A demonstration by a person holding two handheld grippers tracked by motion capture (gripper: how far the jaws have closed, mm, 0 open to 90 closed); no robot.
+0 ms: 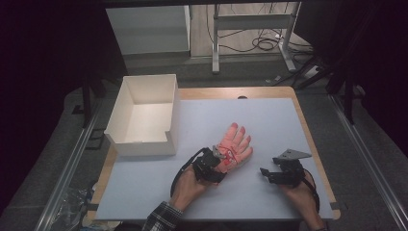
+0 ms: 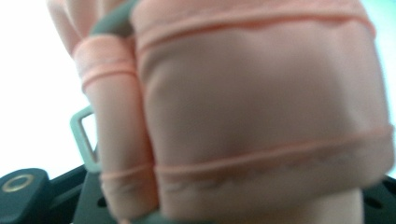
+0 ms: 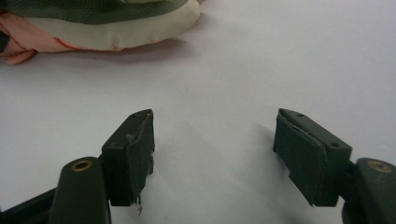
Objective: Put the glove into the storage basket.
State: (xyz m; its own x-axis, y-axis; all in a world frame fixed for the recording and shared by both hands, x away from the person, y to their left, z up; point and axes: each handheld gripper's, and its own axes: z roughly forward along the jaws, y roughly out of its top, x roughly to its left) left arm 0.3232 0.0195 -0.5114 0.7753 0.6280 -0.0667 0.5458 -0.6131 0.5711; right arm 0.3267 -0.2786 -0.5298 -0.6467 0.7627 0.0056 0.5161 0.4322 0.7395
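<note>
A pink glove (image 1: 235,144) lies palm down on the white mat (image 1: 269,115), its fingers pointing away from me. My left gripper (image 1: 216,161) is at the glove's cuff and is shut on it. In the left gripper view the pink cuff fabric (image 2: 261,93) is pressed close to the lens, with a grey metal buckle (image 2: 84,137) beside it. My right gripper (image 1: 269,172) rests on the mat to the right of the glove, apart from it. In the right gripper view this gripper (image 3: 215,149) stands open over bare mat, with the glove's edge (image 3: 107,28) farther off at the upper left.
An open white box (image 1: 139,147) stands at the mat's left rear, close to the glove. The mat lies on a wooden table (image 1: 308,130) with its edges a short way off. Table legs and cables (image 1: 260,43) are on the floor behind.
</note>
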